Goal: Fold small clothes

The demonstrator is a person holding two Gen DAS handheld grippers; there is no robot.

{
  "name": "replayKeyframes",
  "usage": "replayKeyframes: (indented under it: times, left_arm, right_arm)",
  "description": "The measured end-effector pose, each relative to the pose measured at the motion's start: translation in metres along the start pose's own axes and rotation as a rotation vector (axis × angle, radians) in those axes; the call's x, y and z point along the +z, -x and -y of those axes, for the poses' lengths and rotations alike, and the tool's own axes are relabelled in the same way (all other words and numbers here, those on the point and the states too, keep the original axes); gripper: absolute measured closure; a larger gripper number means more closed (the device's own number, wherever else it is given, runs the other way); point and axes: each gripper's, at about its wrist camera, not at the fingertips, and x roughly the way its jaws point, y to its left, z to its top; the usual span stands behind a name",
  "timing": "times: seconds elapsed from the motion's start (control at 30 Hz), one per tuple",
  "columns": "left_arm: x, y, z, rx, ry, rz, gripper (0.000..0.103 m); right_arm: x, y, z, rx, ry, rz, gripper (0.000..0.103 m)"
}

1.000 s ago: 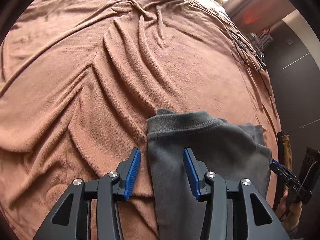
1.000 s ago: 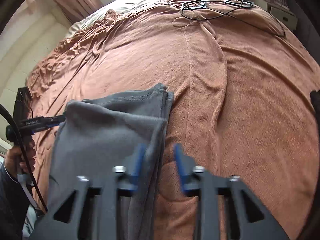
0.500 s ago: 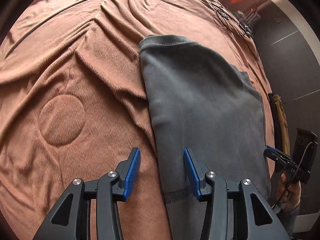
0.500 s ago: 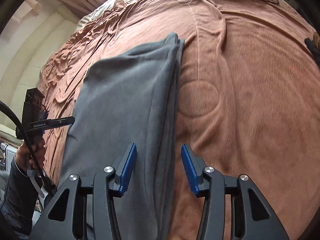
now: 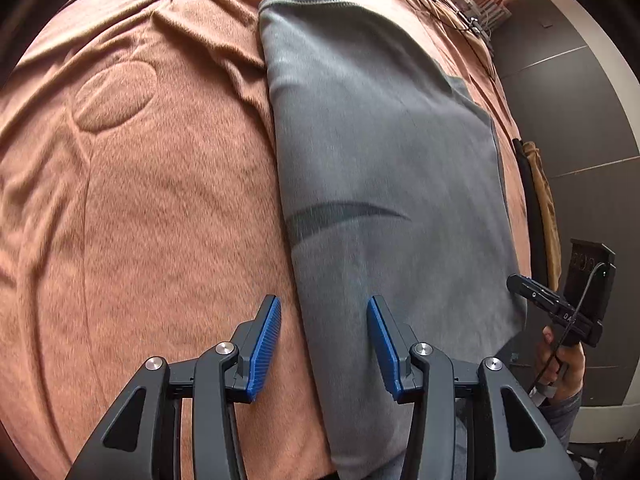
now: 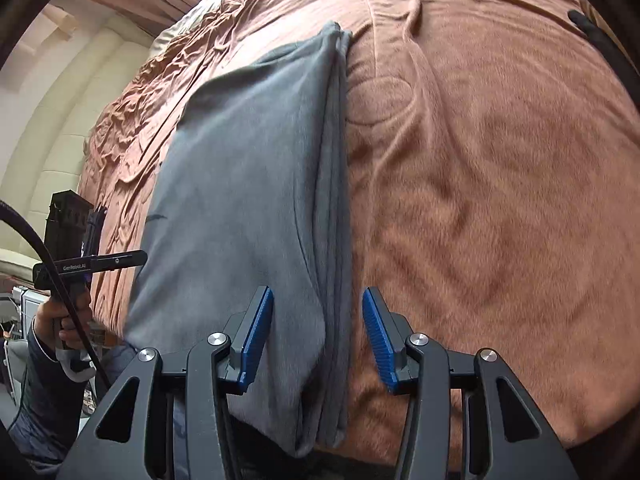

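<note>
A grey garment (image 5: pixel 384 160) lies folded lengthwise on the brown blanket (image 5: pixel 160 200), with a dark curved mark on it. It also shows in the right wrist view (image 6: pixel 248 184), its stacked folded edges on the right. My left gripper (image 5: pixel 323 344) is open above the garment's near left edge. My right gripper (image 6: pixel 318 338) is open above the garment's near right edge. Neither holds anything. The garment's near end hangs over the bed edge, partly hidden behind the grippers.
The other handheld gripper shows in the left wrist view (image 5: pixel 560 312) and in the right wrist view (image 6: pixel 88 264). Cables (image 5: pixel 448 4) lie at the far end of the bed. A dark wall (image 5: pixel 580 120) stands on the right. A cream padded headboard (image 6: pixel 52 100) is on the left.
Both grippers have drawn back towards the near bed edge, so more of the garment shows. The garment has been laid out long and flat. Both grippers stay open.
</note>
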Motion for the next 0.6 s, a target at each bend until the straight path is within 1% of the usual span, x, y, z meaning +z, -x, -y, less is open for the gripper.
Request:
replayKeyframes:
  times: [0.1, 0.13, 0.23, 0.3, 0.4, 0.43, 0.47, 0.5, 0.57, 0.6]
  left_arm:
    - [-0.014, 0.002, 0.002, -0.006, 0.008, -0.015, 0.056]
    - [-0.017, 0.002, 0.002, -0.01, 0.01, -0.019, 0.056]
    - [-0.032, 0.003, 0.005, -0.012, 0.004, -0.023, 0.057]
    - [-0.04, 0.002, 0.007, -0.02, 0.004, -0.031, 0.065]
    - [-0.051, -0.003, 0.012, -0.03, 0.006, -0.043, 0.072]
    - [-0.054, -0.004, 0.013, -0.028, 0.002, -0.041, 0.074]
    - [-0.057, -0.004, 0.014, -0.026, 0.0, -0.034, 0.078]
    - [-0.058, -0.004, 0.015, -0.026, -0.001, -0.026, 0.085]
    - [-0.061, -0.001, 0.015, -0.035, -0.007, -0.007, 0.092]
    - [-0.062, 0.001, 0.016, -0.033, -0.014, 0.0, 0.093]
  right_arm:
    - [-0.008, 0.001, -0.003, 0.001, -0.002, -0.008, 0.059]
    - [-0.009, 0.0, -0.004, 0.0, 0.001, -0.011, 0.062]
    - [-0.015, -0.001, -0.008, -0.003, 0.006, -0.018, 0.067]
    - [-0.018, -0.001, -0.008, -0.001, 0.005, -0.014, 0.075]
    - [-0.02, -0.002, -0.008, 0.002, -0.004, -0.007, 0.079]
    - [-0.021, -0.003, -0.009, 0.004, -0.006, -0.005, 0.081]
    - [-0.022, -0.004, -0.009, 0.009, -0.007, -0.005, 0.085]
    - [-0.024, -0.005, -0.01, 0.011, -0.004, -0.004, 0.087]
    - [-0.026, -0.006, -0.013, 0.01, 0.001, -0.001, 0.089]
    - [-0.027, -0.006, -0.013, 0.012, -0.001, 0.001, 0.091]
